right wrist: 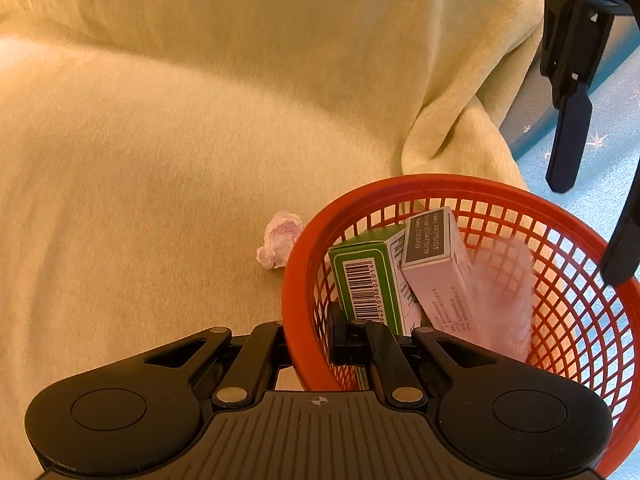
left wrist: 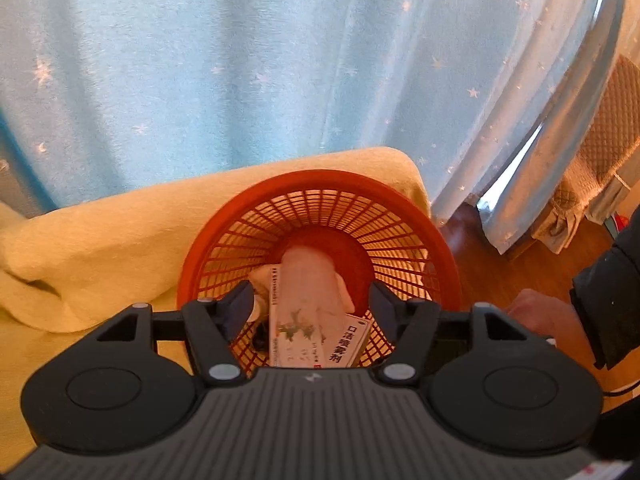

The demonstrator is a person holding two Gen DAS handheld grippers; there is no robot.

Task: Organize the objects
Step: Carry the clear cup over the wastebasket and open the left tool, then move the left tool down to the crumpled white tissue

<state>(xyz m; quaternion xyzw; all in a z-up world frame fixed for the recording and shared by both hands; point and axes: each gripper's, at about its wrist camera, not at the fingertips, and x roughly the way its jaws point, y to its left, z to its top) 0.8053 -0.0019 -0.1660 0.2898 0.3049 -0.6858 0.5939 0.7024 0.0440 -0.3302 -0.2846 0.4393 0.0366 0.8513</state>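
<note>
Yellow blanket (right wrist: 160, 120) covers the whole work surface; soft, lumpy footing.

Red mesh basket (right wrist: 460, 188) sits on the blanket near its edge, with bare floor past that edge in the left wrist view. Landmark for all below.

Right gripper (right wrist: 310, 340): fingers straddle the basket's near wall, one inside, one outside, closed on the rim.

Left gripper (left wrist: 310, 300): above the basket's mouth, fingers spread, holding nothing.

Inside the basket: green box (right wrist: 360, 276), white box (right wrist: 436, 268) leaning on it, blurred pale-pink soft item (right wrist: 504, 292) beside them.

Crumpled tissue (right wrist: 280, 238): outside, on the blanket, just beside the basket's wall. Still to collect, likely.

Risks, as judged:
- One-sided rim grip plus tall leaning boxes: lift or tug may tip the basket, spill contents.
- Basket sliding off the blanket edge.
- Tissue light and small; spread fingers may nudge it away.
</note>
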